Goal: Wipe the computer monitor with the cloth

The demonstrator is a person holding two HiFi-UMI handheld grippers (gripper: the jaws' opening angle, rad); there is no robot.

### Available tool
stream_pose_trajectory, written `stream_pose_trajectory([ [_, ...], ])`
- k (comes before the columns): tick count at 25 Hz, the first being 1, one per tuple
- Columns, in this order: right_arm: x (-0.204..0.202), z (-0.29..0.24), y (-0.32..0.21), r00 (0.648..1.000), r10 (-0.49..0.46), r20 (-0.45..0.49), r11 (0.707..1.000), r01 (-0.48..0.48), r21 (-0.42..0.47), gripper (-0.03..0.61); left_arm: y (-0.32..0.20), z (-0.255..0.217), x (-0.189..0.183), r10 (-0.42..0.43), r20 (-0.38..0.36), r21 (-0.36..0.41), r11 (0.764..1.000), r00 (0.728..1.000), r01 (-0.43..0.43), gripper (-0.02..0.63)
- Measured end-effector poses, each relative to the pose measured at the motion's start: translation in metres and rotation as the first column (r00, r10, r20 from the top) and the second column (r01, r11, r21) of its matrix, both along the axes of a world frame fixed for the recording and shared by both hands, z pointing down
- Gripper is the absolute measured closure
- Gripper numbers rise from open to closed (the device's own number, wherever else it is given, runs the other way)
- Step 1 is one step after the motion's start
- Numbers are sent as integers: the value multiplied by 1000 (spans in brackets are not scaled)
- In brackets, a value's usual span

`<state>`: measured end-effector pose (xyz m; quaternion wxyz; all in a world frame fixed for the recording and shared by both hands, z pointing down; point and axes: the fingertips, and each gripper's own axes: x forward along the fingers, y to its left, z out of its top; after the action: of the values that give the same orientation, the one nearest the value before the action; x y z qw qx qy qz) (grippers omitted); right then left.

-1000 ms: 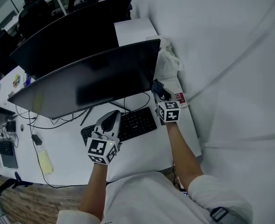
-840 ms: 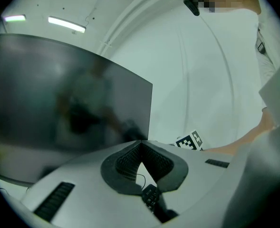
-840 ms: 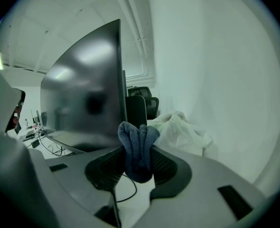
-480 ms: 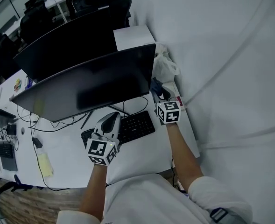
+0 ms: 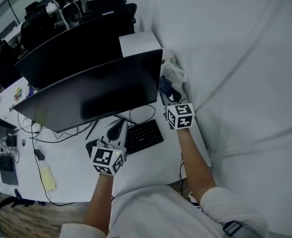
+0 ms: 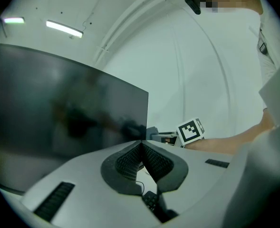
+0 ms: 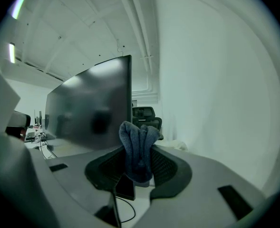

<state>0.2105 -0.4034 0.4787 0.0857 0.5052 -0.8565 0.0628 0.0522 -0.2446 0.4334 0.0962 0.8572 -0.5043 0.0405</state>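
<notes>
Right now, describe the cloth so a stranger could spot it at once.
Find the nearer wide dark monitor on the white desk and go to its right edge. There the right gripper pinches the cloth in its tongs: a dark blue-grey bunched wad, unlike the white crumpled bundle lying beyond it.

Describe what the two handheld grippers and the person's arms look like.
Left gripper and right gripper: pale grey moulded shells with dark ribbed jaw pads. Each carries a white cube printed with black square markers. The person wears a white top; its sleeves leave the forearms bare.
</notes>
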Motion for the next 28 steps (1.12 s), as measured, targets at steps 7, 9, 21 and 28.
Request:
stream_pose_trajectory([
  [7,-2,-25,2,1000,-7,-5,999,7,41,433,-3,-14,1,6,-4,18,1000,1000,-6,603],
  [9,-2,-33,1,1000,-11,-6,998,11,54,433,-6,-20,5,14,-6,25,1000,1000,-13,603],
  [21,-7,-104,-8,1000,-19,-7,986,20,168,433,-15,-60,26,57,-19,76,996,998,-55,603],
  [28,-11,-145,-10,999,-27,-35,968,35,249,433,-15,-82,21,48,-5,96,994,999,-48,603],
])
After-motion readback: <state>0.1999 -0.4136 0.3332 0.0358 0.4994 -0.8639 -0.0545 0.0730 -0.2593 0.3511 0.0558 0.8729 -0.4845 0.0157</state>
